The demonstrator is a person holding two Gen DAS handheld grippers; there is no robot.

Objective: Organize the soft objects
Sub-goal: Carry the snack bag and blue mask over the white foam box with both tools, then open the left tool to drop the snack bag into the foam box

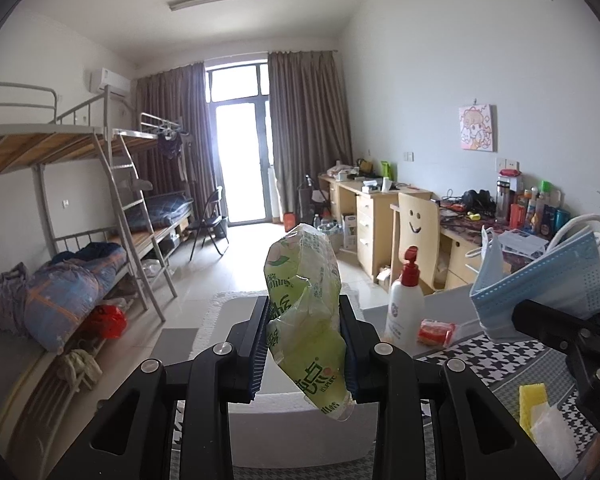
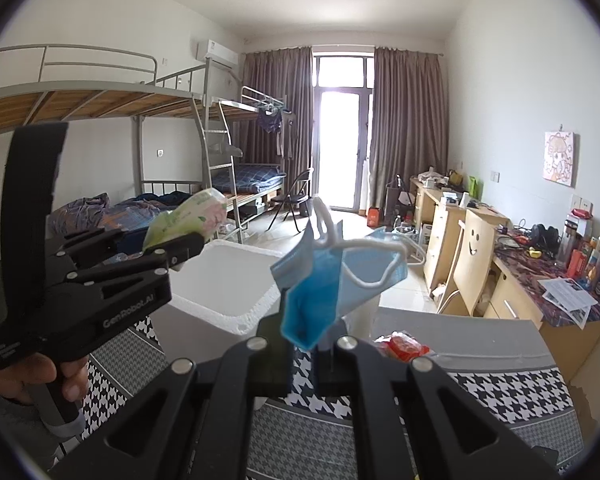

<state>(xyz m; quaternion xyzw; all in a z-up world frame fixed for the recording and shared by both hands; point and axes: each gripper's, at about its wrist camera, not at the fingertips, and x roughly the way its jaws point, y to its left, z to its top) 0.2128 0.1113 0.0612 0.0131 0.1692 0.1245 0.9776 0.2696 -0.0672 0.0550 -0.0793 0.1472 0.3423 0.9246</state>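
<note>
Both jaws clamped: tissue pack (image 1: 304,312), mask (image 2: 332,276).

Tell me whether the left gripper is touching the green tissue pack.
Touching. The left wrist view shows the left gripper with both pads pressed against the green tissue pack, pinching it.

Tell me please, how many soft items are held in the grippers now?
2. A green tissue pack sits clamped in the left gripper; a blue face mask is pinched in the right gripper.
</note>
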